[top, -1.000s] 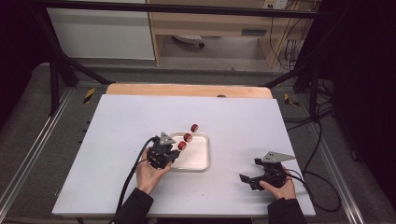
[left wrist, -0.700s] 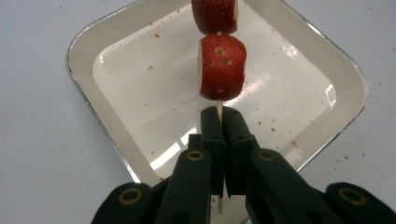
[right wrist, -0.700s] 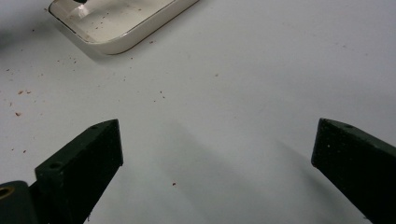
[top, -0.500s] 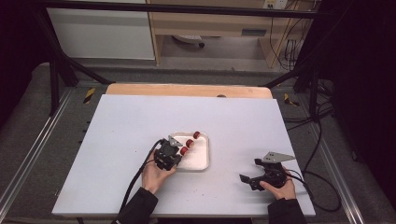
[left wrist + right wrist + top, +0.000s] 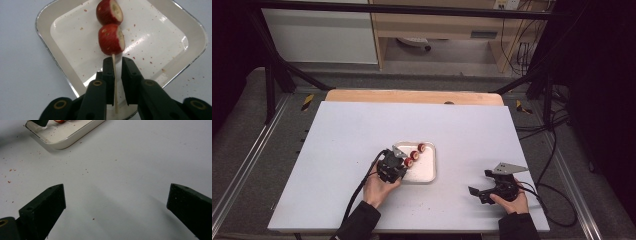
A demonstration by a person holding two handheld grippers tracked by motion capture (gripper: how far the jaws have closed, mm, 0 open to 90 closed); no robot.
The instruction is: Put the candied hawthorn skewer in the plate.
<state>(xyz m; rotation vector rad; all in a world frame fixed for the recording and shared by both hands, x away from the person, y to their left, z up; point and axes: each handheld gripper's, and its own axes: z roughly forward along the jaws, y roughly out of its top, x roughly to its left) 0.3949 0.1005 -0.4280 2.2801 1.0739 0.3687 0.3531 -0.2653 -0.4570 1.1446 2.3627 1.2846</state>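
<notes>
We are easing the left gripper's (image 5: pixel 115 65) jaws apart; they have just been opening, the skewer (image 5: pixel 114 77) loose between them. Its red, white-cut fruit pieces are lying in the tray (image 5: pixel 60 65) toward 12 o'clock. Our right gripper (image 5: pixel 116 202) is gaping over the crumb-flecked white table (image 5: pixel 337 140).

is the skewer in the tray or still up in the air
In the tray: the skewer with its red fruit pieces lies over the white tray, between the left gripper fingers, which have just been opening.
</notes>
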